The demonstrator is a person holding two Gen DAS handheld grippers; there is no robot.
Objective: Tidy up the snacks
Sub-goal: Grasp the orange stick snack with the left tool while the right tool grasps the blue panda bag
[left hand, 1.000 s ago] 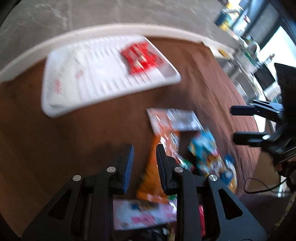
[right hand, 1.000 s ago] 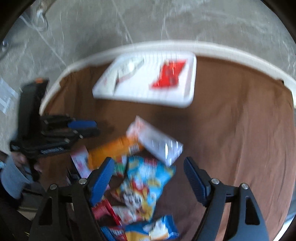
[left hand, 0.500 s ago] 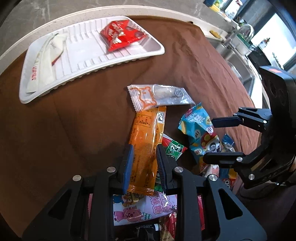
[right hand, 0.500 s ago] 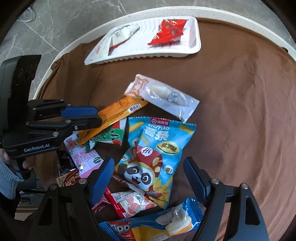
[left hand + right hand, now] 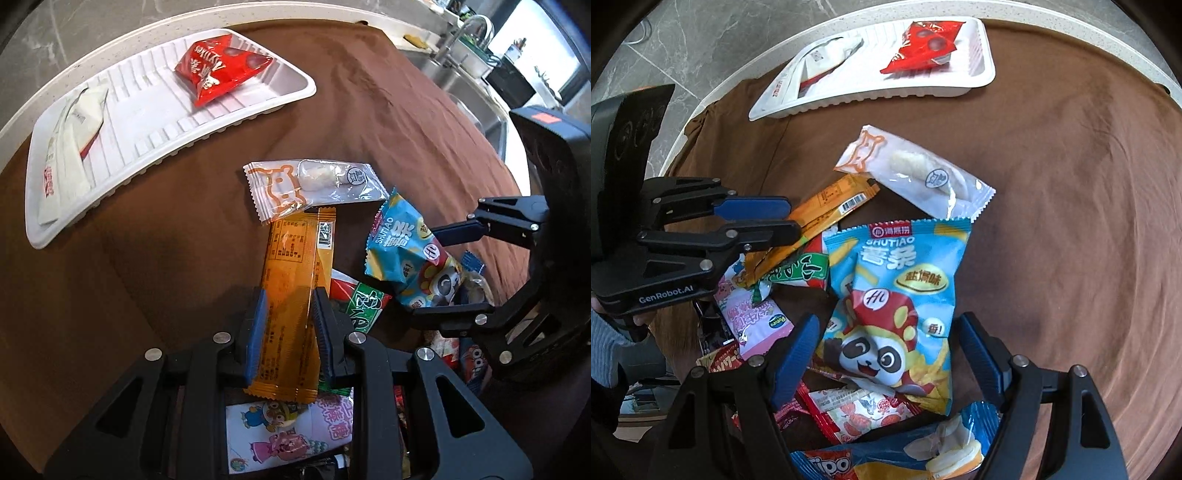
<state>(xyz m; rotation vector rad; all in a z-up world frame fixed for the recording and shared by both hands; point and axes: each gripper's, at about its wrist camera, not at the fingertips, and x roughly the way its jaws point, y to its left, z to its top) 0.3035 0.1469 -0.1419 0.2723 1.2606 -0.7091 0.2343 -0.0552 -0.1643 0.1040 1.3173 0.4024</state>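
A pile of snack packets lies on the brown cloth. My left gripper [image 5: 288, 332] has its blue pads on either side of a long orange packet [image 5: 295, 295], closed against its edges; the left gripper also shows in the right wrist view [image 5: 768, 218]. My right gripper [image 5: 886, 354] is wide open, straddling a blue panda chips bag [image 5: 897, 299], not touching it; the right gripper also shows in the left wrist view [image 5: 443, 273]. A white tray [image 5: 147, 122] at the far side holds a red packet [image 5: 218, 70] and a white packet [image 5: 70, 140].
A clear packet with an orange bear [image 5: 314, 184] lies just beyond the orange one. A green packet [image 5: 362, 302], a pink cartoon packet [image 5: 753, 317], a strawberry packet [image 5: 857, 410] and a blue Tipo bag [image 5: 905, 454] lie near me. The table's white rim [image 5: 1071, 26] curves behind the tray.
Both grippers have come down closer to the pile. My left gripper's pads now sit around the orange packet. The right gripper stays wide open over the panda bag.
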